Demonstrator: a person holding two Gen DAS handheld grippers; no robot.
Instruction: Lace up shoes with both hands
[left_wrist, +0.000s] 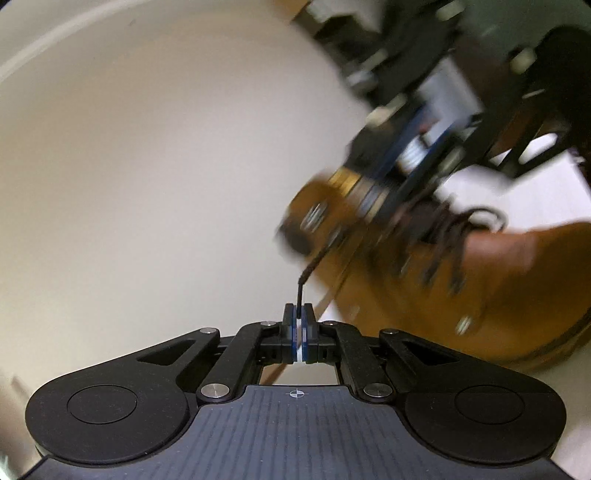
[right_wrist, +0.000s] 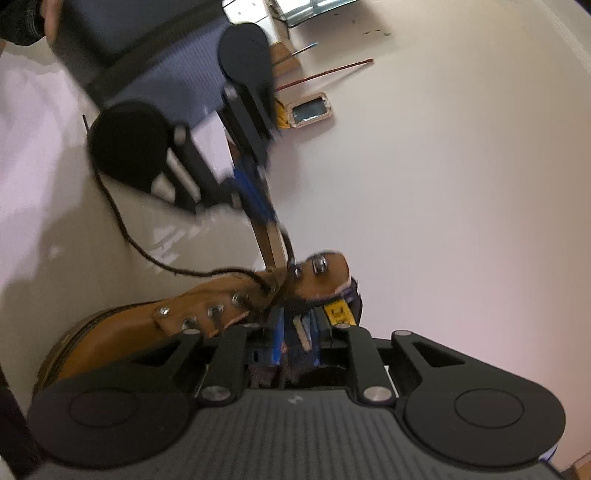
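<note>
A tan leather boot (left_wrist: 480, 291) with metal eyelets and a dark brown lace lies on a pale surface. In the left wrist view my left gripper (left_wrist: 298, 313) is shut on the lace's stiff tip, and the lace (left_wrist: 314, 262) runs up from it to the boot's top eyelets. My right gripper (left_wrist: 402, 206) is blurred over the boot's collar. In the right wrist view the boot (right_wrist: 122, 325) lies toe-left. The right gripper (right_wrist: 295, 325) sits at its collar with jaws slightly apart, dark lace and tongue between them. The left gripper (right_wrist: 272, 218) pinches the lace (right_wrist: 287, 243) above the top eyelet.
The lace's other length (right_wrist: 122, 229) trails loose across the surface to the left. A phone-like object in a tan case (right_wrist: 309, 110), a yellow cable (right_wrist: 280, 114) and a thin red stick (right_wrist: 325, 74) lie farther back. A wooden strip (right_wrist: 271, 243) runs behind the boot.
</note>
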